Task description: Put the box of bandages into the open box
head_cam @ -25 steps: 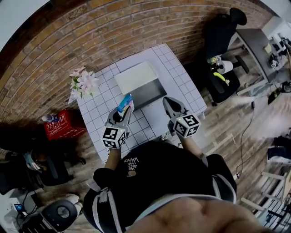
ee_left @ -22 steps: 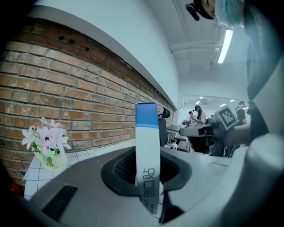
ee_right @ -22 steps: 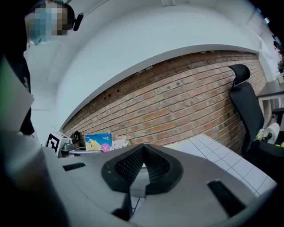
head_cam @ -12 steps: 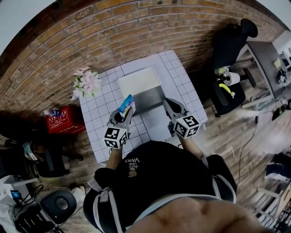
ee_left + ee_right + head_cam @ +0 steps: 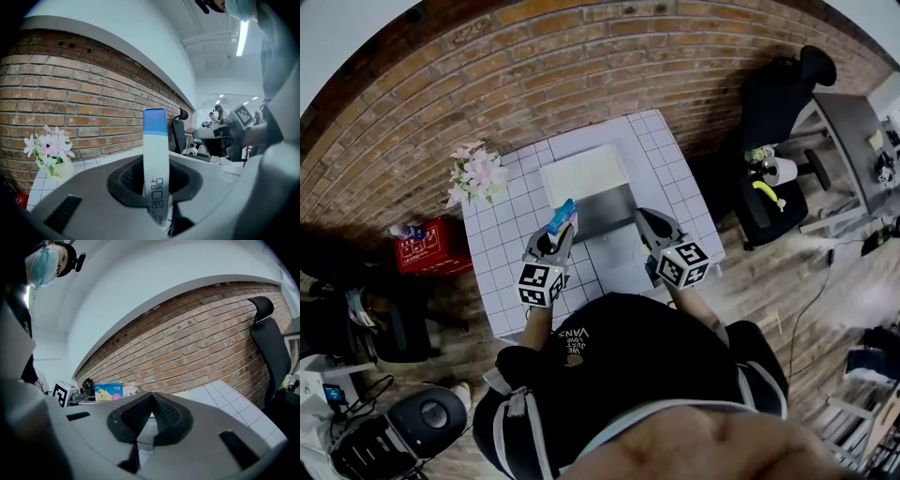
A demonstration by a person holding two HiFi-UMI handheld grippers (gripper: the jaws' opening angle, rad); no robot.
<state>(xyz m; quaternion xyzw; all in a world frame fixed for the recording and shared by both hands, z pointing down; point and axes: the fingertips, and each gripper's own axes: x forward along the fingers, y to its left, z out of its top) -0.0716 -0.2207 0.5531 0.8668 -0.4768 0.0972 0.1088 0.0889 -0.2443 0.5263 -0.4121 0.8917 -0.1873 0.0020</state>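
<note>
From the head view, the white grid-ruled desk (image 5: pixel 499 246) carries the shallow open box with a white lid folded back and a grey inside (image 5: pixel 609 199) near its far edge. The left gripper (image 5: pixel 557 231) holds the slim blue and white box of bandages (image 5: pixel 562 215) upright just beside that box's near left corner, probably so it can drop in end first. The right gripper (image 5: pixel 646 221) waits off the near right corner.

In the left gripper view, the jaws clamp the box of bandages (image 5: pixel 155 154) by its flat faces, its narrow edge facing the camera.

In the right gripper view, the right gripper (image 5: pixel 151 398) has its pads pressed together on nothing, so it seems to be spare here.
</note>
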